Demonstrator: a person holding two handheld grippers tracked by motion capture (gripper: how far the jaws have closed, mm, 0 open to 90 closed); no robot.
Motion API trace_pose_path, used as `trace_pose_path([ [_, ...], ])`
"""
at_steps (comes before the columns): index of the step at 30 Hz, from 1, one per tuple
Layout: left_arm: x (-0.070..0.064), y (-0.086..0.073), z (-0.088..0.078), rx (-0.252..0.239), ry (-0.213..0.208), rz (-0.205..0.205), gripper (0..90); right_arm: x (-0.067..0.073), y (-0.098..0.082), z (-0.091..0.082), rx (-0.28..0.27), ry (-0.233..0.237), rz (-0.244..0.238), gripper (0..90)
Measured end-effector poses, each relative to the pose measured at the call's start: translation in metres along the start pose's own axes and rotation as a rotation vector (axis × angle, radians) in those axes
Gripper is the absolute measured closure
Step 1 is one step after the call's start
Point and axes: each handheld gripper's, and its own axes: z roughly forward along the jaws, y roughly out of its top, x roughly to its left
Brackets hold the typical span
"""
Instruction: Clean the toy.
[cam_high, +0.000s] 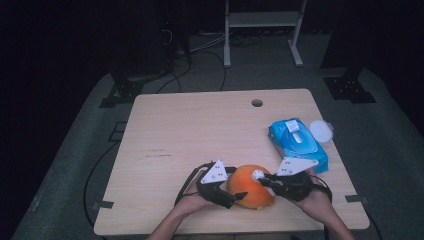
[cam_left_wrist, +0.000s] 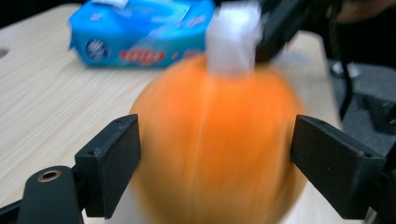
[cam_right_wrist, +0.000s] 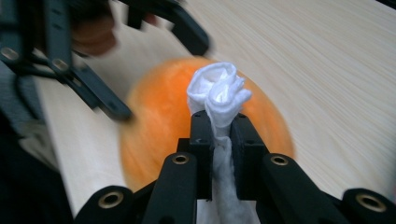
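My left gripper stood open around the round orange pumpkin at lower centre, pads not pressing. My right gripper was clamped on a crumpled white wipe. Pumpkin looked smooth, rigid, roll-prone; best held at the flanks.

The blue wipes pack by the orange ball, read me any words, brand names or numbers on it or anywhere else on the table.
Nothing can be quoted with certainty.
Blue wipes pack: red lettering on its side, too blurred to read.
The same pack: a round dark blue emblem near its left end, no letters legible.
Pack's top label in the high view: too small to read.
Table: a faint dark mark, too small to tell whether it is writing.
Orange ball and white wipe: no text.
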Motion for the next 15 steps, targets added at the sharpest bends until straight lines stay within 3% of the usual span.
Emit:
trace_pose_path([
  [2, -0.002, -0.001, 0.003, 0.029, 0.007, 0.032, 15.6, 0.009, 0.005, 0.005, 0.002, 0.02, -0.039, 80.2],
  [4, 0.001, -0.005, 0.001, 0.031, 0.011, 0.024, 20.5, 0.013, 0.007, 0.008, 0.017, 0.017, -0.064, 80.0],
  [7, 0.005, -0.009, -0.002, 0.041, 0.023, -0.008, 26.3, 0.007, 0.004, 0.006, 0.02, 0.013, -0.047, 80.1],
  [13, 0.015, -0.014, -0.006, 0.041, 0.035, -0.063, 28.5, -0.01, -0.007, -0.003, 0.039, -0.028, 0.002, 80.0],
  [15, 0.014, -0.011, -0.005, 0.03, 0.04, -0.041, 25.0, -0.01, -0.007, -0.003, 0.034, -0.029, 0.001, 80.1],
])
